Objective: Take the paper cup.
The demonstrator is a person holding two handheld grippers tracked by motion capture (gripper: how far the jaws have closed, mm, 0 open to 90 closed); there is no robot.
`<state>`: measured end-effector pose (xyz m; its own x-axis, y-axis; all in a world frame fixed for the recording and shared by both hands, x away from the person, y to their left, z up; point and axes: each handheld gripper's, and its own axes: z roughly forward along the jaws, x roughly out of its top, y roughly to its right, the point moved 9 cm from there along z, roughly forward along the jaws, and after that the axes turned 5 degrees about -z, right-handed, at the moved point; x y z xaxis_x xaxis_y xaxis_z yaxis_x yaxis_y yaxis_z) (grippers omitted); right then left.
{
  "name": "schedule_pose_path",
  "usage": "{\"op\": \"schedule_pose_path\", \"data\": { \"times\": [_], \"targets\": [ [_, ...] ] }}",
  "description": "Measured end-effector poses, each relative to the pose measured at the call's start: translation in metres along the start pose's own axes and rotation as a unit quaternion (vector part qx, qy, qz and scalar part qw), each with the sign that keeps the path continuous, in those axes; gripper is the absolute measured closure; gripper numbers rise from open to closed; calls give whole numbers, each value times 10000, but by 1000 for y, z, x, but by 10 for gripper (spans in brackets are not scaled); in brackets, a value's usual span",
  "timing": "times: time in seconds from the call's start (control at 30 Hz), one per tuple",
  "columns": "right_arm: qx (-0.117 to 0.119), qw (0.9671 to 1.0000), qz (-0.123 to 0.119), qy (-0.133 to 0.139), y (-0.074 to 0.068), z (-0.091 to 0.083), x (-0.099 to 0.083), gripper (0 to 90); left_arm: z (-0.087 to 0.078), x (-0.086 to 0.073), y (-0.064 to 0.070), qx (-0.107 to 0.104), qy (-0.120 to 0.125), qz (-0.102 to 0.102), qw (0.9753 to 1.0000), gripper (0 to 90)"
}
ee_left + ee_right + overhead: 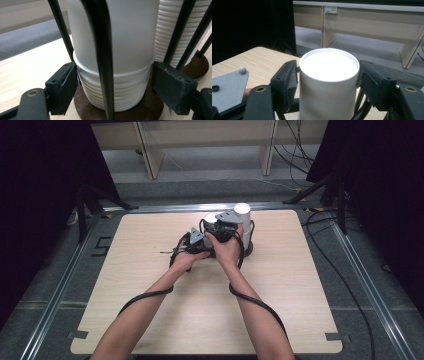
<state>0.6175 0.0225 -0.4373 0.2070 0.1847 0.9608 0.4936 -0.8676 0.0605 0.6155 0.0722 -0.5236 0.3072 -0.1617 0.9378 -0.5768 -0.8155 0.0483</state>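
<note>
Cups: two white stacks (pixel 242 210) are standing in a black wire rack (pixel 100 50) near the table (pixel 150 320) centre.
Left gripper (pixel 113 82): jaws are pressing the lower stack (pixel 115 92) (ribbed rims).
Right gripper (pixel 328 80): jaws are squeezing the top cup (pixel 329 82).

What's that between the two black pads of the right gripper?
A white paper cup, the top one of a stack, sits between them in the right gripper view. The pads flank its sides closely.
</note>
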Motion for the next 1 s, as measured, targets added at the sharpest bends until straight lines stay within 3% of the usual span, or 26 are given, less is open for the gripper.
{"op": "schedule_pose_path", "data": {
  "times": [0.37, 0.53, 0.6, 1.0],
  "targets": [
    [-90, 9999, 55, -1, 1, 2, 2, 356, -2, -1, -1, 20, -84, 73, 9999, 227],
    [-28, 9998, 110, 180, 0, 0, 6, 361, -1, 0, 0, 3, -59, 82, 9999, 227],
    [-25, 9996, 126, 241, 0, -2, 10, 361, -2, -2, -3, 27, -178, 247, 9995, 227],
    [25, 9990, 109, 422, 0, -6, 18, 362, -2, -1, -2, 45, -141, 262, 9995, 229]
  ]
}}
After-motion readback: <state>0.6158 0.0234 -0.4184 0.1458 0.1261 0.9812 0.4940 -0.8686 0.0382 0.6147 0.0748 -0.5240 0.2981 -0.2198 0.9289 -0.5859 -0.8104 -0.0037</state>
